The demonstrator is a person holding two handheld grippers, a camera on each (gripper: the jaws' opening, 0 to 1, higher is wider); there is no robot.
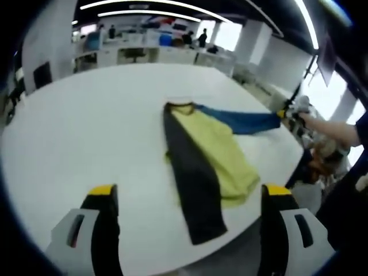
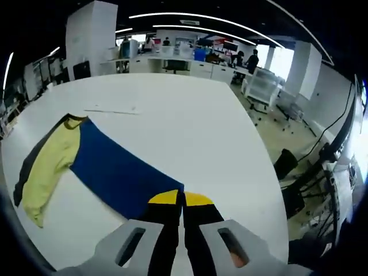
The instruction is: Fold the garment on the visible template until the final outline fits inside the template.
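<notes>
Now my right claw pinches the shirt's blue sleeve, my left claw is open, and most folding on the bench is left.

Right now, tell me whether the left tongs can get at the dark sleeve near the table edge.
Probably yes: the left tongs stand open, with the dark sleeve lying flat between them on the table, nothing in the way.

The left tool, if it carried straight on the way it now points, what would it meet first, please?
Most likely the garment: its dark lower end lies on the white table between and just beyond the open left tool. Depth is unclear, so bare tabletop might come first.
</notes>
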